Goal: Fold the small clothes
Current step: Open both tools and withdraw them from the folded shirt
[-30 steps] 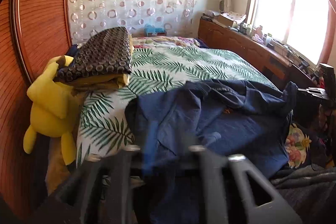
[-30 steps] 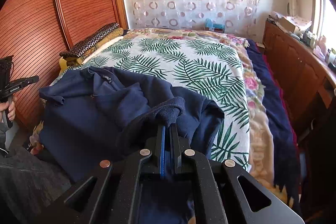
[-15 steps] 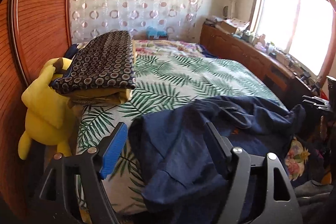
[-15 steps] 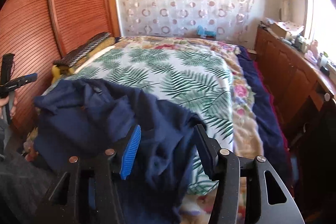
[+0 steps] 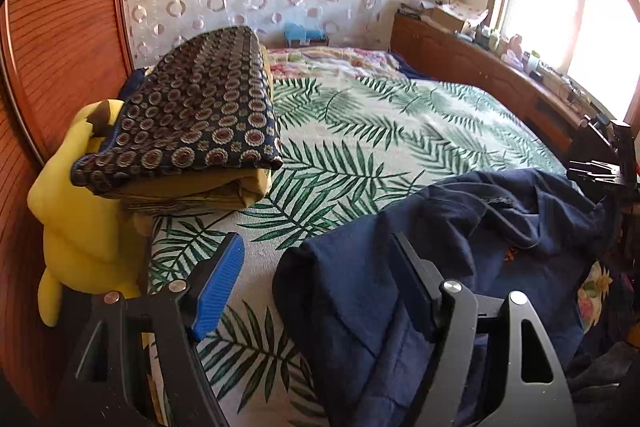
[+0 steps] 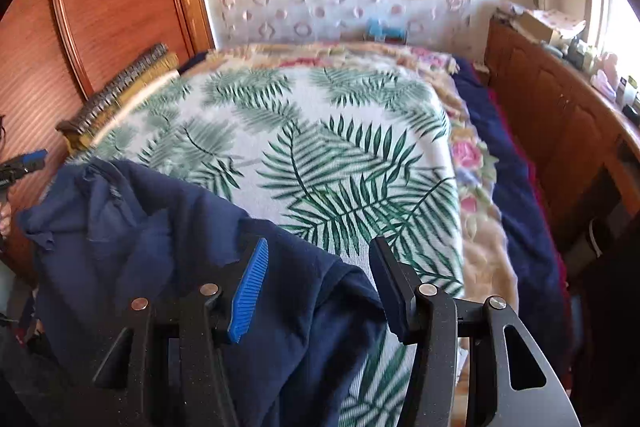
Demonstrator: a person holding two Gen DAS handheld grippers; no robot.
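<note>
A crumpled navy blue garment (image 5: 460, 259) lies at the near edge of the bed, on the palm-leaf cover (image 5: 360, 131). My left gripper (image 5: 316, 267) is open over the garment's left edge, with cloth lying loose between the fingers and no pad pressing it. In the right wrist view the same garment (image 6: 160, 227) spreads to the left, its right corner under my open right gripper (image 6: 318, 275). Each gripper shows small at the other view's edge: the right gripper (image 5: 612, 163), the left gripper (image 6: 24, 163).
A folded stack topped by a dark circle-patterned cloth (image 5: 200, 107) sits at the bed's left side above a yellow plush toy (image 5: 80, 227). Wooden sliding doors (image 6: 112, 7) stand on the left. A cluttered wooden cabinet (image 6: 560, 115) runs along the right under the window.
Both grippers went from shut on the navy garment to open and let it drop onto the bed. Both hands dropped lower toward the bed's near edge.
</note>
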